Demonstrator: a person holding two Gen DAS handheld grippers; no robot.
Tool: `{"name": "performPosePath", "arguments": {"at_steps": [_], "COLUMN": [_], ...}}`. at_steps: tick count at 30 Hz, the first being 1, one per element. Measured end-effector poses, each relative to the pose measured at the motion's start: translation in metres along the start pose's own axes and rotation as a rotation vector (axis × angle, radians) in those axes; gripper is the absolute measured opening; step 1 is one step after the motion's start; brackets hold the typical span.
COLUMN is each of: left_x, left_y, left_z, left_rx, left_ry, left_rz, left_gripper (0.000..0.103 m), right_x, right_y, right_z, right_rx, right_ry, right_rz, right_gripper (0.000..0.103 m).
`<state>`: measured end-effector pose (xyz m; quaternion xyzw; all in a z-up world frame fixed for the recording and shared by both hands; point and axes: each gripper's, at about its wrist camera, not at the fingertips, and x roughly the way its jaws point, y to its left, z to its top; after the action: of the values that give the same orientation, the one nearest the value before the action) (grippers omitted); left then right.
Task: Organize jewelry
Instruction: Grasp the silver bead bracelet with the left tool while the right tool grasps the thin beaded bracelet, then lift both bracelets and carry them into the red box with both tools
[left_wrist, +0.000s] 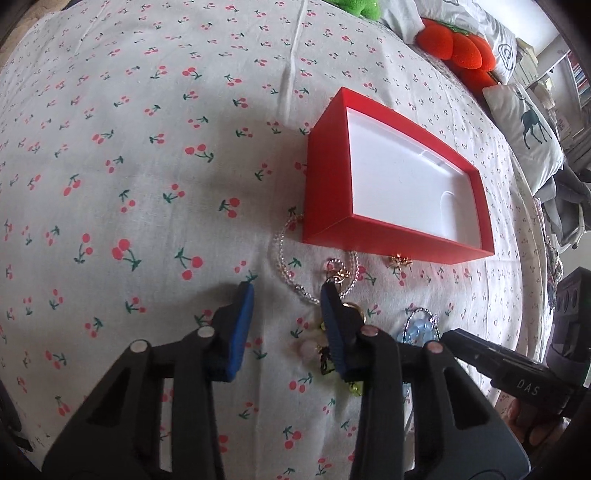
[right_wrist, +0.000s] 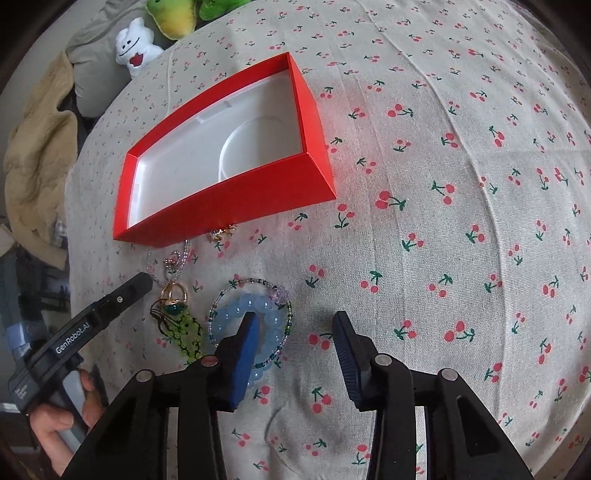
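An open red box (left_wrist: 328, 177) with a white lining lies on the cherry-print cloth; it also shows in the right wrist view (right_wrist: 236, 199). Jewelry lies in front of it: a clear bead necklace (left_wrist: 280, 258), a small gold piece (left_wrist: 399, 263), a gold ring with green stone (right_wrist: 175, 299), a green bead charm (right_wrist: 186, 332), a blue bead bracelet (right_wrist: 273, 317) inside a thin beaded loop. My left gripper (left_wrist: 286, 291) is open and empty, its right finger over the ring and charm. My right gripper (right_wrist: 295, 323) is open and empty, its left finger over the blue bracelet.
Orange plush (left_wrist: 454, 44) and a deer-print pillow (left_wrist: 528, 129) lie at the bed's far right edge. A white plush (right_wrist: 135, 42), green plush (right_wrist: 173, 14) and beige blanket (right_wrist: 37, 147) lie at the far left. The cloth (right_wrist: 461, 184) stretches to the right.
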<state>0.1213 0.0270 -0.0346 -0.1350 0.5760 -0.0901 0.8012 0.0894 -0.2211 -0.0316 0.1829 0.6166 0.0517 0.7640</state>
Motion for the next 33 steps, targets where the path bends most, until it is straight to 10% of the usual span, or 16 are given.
{"name": "performPosePath", "arguments": {"at_steps": [7,15,27,33], "left_x": [0.013,0.013,-0.009,-0.022], "left_y": [-0.007,-0.013,0.002,0.016], "left_z": [0.011,0.008,-0.031,-0.048], "left_rx": [0.014,0.053,0.066,0.028], "left_ry": [-0.016,-0.030,-0.009,0.006], "left_rz": [0.052,0.090,0.090,0.088], "left_gripper": [0.012,0.007,0.005,0.005], "right_x": [0.009,0.015,-0.003,-0.015], "right_y": [0.006,0.012,-0.008,-0.039], "right_z": [0.006,0.007,0.001,0.001], "right_rx": [-0.029,-0.092,-0.118,-0.005], "right_ry": [-0.005,-0.004,-0.069,-0.055], "right_rz": [-0.018,-0.052,-0.240,-0.156], "right_gripper": [0.021,0.005,0.005,0.019]}}
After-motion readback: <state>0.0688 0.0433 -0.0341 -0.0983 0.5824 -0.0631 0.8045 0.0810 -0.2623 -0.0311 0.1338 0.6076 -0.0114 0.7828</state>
